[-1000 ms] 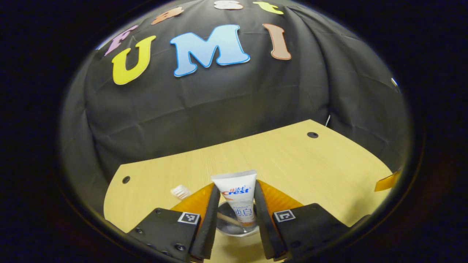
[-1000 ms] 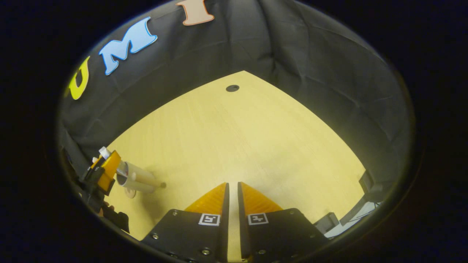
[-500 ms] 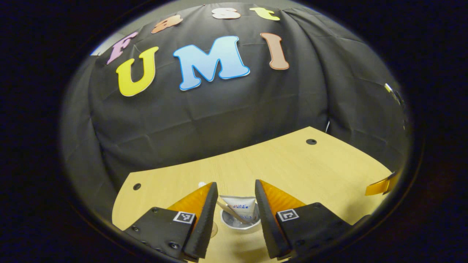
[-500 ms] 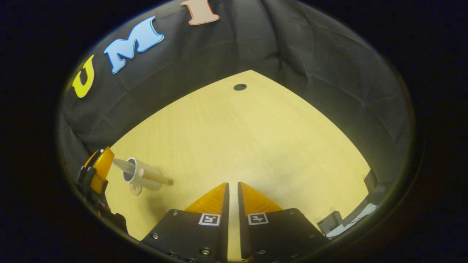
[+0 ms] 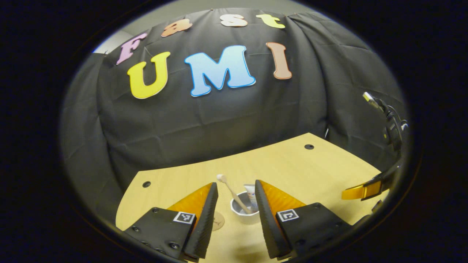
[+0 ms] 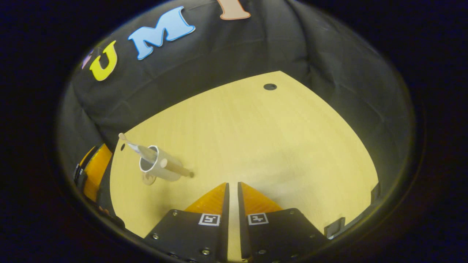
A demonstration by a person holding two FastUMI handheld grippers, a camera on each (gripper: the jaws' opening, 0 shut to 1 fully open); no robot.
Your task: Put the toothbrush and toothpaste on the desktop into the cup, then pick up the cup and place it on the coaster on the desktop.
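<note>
Left tongs [image 5: 234, 190] spread above cup [image 5: 244, 212], toothbrush [image 5: 232, 193] and toothpaste [image 5: 250, 191] inside; right tongs [image 6: 231, 190] pressed together. Risk: tipping cup when gripping for coaster [image 5: 218, 220].

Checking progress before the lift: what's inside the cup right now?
The cup holds the toothbrush, leaning out, and the toothpaste. Their lower ends are hidden by its wall.

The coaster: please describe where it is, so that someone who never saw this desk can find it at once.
On the pale wooden desktop, find the white cup that holds a toothbrush and a toothpaste tube. The coaster lies flat on the desk just beside that cup. It is a small, thin, round tan disc, the one flat thing there, and nothing stands on it.
</note>
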